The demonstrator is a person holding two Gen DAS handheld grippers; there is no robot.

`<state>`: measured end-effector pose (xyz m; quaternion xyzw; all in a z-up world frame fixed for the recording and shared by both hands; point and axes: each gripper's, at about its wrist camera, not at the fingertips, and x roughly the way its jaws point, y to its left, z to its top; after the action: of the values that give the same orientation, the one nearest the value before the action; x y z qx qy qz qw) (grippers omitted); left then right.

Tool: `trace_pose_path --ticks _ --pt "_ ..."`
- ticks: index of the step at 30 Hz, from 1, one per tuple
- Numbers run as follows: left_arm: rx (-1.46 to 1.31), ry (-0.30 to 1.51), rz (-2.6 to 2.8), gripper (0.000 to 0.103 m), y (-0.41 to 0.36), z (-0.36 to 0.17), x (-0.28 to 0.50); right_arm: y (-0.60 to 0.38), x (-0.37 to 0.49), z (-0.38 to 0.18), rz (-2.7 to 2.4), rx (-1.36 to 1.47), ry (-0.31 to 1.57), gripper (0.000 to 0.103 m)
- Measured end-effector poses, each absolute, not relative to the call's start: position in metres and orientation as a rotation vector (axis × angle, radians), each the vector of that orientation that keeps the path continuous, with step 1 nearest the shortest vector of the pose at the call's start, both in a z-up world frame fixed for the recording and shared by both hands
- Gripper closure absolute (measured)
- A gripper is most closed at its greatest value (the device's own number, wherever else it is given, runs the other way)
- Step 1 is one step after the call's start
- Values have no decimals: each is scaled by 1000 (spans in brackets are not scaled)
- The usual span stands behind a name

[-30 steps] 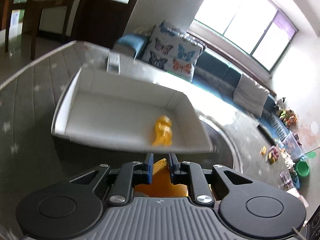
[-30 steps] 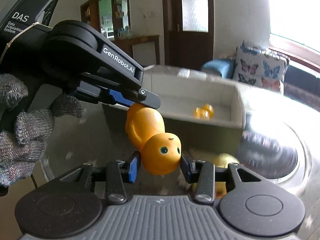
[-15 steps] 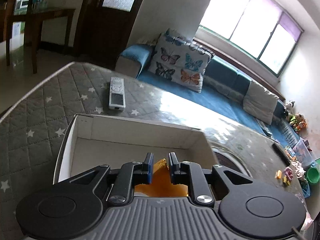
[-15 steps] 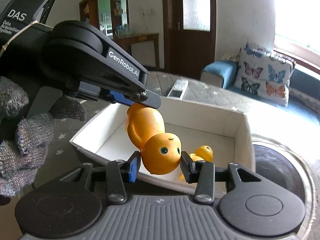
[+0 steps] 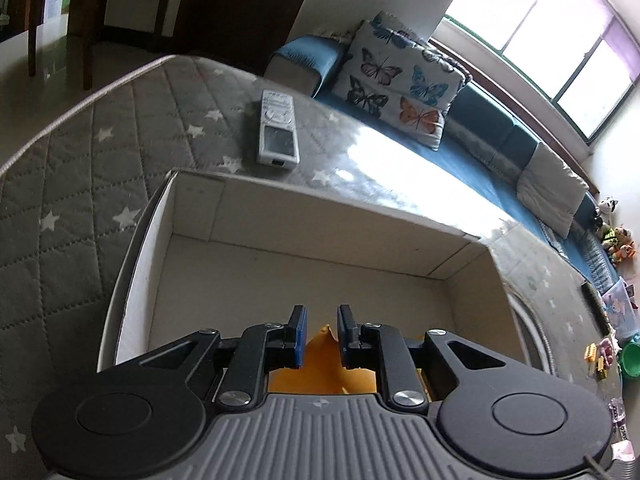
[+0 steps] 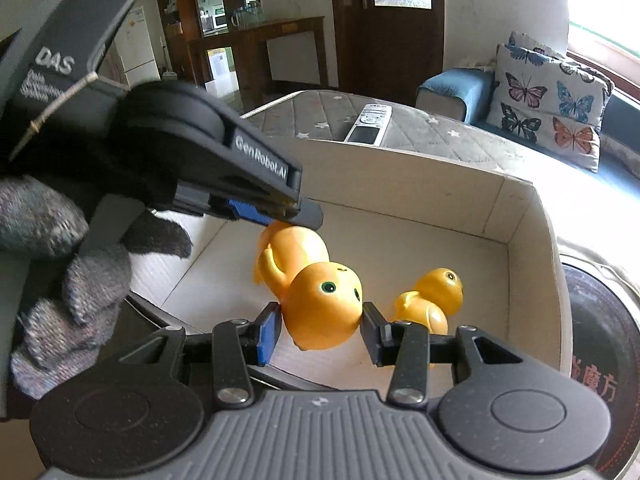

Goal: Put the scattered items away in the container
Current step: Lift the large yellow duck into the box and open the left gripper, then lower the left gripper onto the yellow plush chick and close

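An orange toy duck (image 6: 316,284) hangs over the white cardboard box (image 6: 532,240). My right gripper (image 6: 320,326) is shut on its head. My left gripper (image 5: 320,334) is shut on its tail end, seen as an orange wedge (image 5: 320,354) between the blue pads; from the right wrist view the left gripper (image 6: 280,216) reaches in from the left above the duck's body. A second, smaller orange duck (image 6: 430,300) lies on the box floor to the right. The box (image 5: 280,216) sits below and ahead in the left wrist view.
A white remote control (image 5: 277,128) lies on the grey quilted star-patterned tabletop (image 5: 80,184) beyond the box. A dark round tray (image 6: 600,320) sits right of the box. A blue sofa with a butterfly cushion (image 5: 400,80) lies behind the table.
Both grippers carried the duck forward over the box and lower into it; the box now fills the view. The small duck lies still in the box.
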<state>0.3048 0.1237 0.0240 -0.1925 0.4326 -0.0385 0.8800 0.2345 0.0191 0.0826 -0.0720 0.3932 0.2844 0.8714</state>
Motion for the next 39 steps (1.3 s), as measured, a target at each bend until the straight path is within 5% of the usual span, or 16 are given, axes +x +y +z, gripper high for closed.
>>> trace_pose_path --ticks 12,25,39 --pt "-413 858 -78 78 122 36 291 9 219 101 580 -149 767 57" --pt "-371 791 -108 75 94 66 233 -25 161 127 533 -164 632 31" --pt "-370 807 -172 75 58 54 176 -80 97 116 450 -115 622 27"
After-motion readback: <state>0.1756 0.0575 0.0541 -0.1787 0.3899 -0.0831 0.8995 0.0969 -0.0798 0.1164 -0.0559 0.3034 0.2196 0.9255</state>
